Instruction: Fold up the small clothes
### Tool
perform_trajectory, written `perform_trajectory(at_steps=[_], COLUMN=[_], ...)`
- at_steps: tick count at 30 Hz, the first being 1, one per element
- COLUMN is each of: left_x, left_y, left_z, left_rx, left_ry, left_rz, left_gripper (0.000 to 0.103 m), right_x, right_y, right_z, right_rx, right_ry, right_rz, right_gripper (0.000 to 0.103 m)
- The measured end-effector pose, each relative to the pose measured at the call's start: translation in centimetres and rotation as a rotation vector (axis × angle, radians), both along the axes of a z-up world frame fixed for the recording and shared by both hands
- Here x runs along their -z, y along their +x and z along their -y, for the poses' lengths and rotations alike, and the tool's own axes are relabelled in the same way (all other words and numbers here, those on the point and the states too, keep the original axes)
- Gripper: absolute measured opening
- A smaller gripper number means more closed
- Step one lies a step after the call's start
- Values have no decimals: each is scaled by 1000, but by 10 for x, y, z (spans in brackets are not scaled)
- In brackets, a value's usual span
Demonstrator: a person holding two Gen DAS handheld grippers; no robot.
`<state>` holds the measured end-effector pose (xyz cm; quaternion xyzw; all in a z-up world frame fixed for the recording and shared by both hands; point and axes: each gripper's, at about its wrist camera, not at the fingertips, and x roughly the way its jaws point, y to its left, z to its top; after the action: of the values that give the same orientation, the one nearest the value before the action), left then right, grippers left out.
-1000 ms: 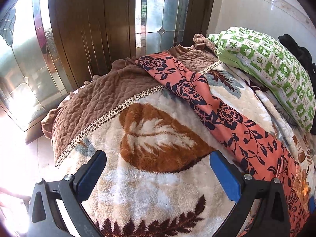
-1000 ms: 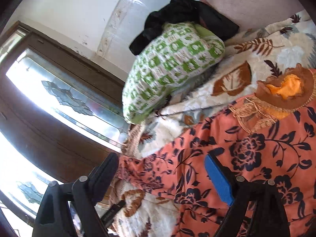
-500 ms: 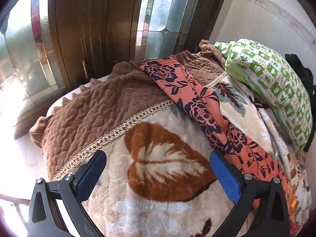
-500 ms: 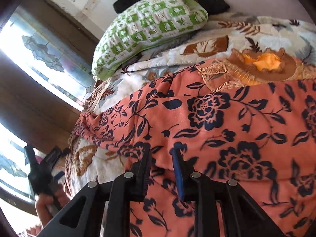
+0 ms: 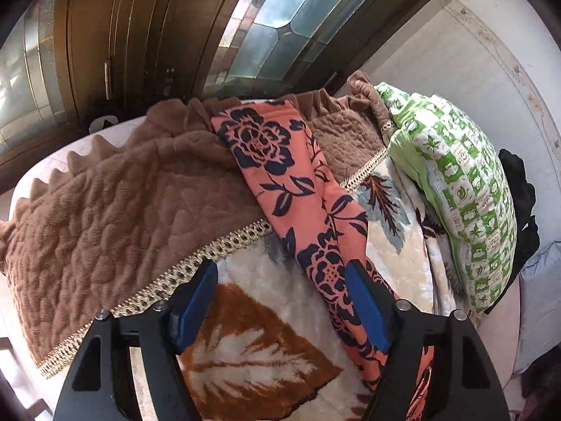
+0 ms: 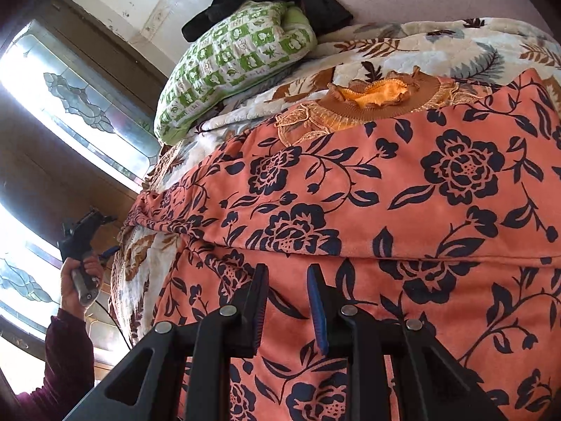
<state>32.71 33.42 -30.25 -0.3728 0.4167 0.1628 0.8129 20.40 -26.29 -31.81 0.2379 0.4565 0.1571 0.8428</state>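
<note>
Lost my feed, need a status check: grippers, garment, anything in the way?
Left gripper open, over the sleeve end. Right gripper narrowed, fabric between the fingers, grip unconfirmed. Orange floral garment spread on the blanket. Green pillow beside it, clear.

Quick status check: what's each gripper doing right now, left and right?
Left gripper: open, holding nothing, its right finger by the floral garment.
Right gripper: jaws partly closed with a gap, over the garment; whether they grip any cloth cannot be told.
</note>
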Motion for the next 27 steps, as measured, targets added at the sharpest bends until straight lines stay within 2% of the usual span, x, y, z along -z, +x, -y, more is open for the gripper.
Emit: perform_trajectory(at_steps=[3,7,12,13,14,15,16,19,21,24,27], left_x=[10,25,29,27,24,23,22,11,-9,-52,-96], left_y=[13,29,47,48,49,53,55,55,51,48,46], left_z=[3,-13,-25,-26,-26,-25,-25,-19,-9,27,83], left_rx=[-22,-80,-133,-142,-137,-122,-111,-91,-61,42,179], left_ry=[-8,-155,-230,-232,-219,-200,-184,-109,-54,64,174], left_rz=[-36,0,40,62,77,63,46,49,88,141,166], left_gripper=[74,74,75,67,42,28,7,6,6,6,6], right_x=[-3,-6,-4,-4,-3,-4,-4,-5,-7,-13,-18], right_y=[-1,-5,-3,-2,-1,0,1,2,1,-2,-6], right_z=[-5,-5,6,8,10,12,13,18,24,35,52], right_rx=[-29,-47,-23,-15,-8,0,9,35,57,105,169], right_ry=[-16,-27,-41,-36,-33,-35,-39,-39,-27,-18,-2], right_rz=[15,31,34,33,33,35,39,43,50,69,83], right_gripper=[26,26,26,26,26,26,26,26,26,26,26])
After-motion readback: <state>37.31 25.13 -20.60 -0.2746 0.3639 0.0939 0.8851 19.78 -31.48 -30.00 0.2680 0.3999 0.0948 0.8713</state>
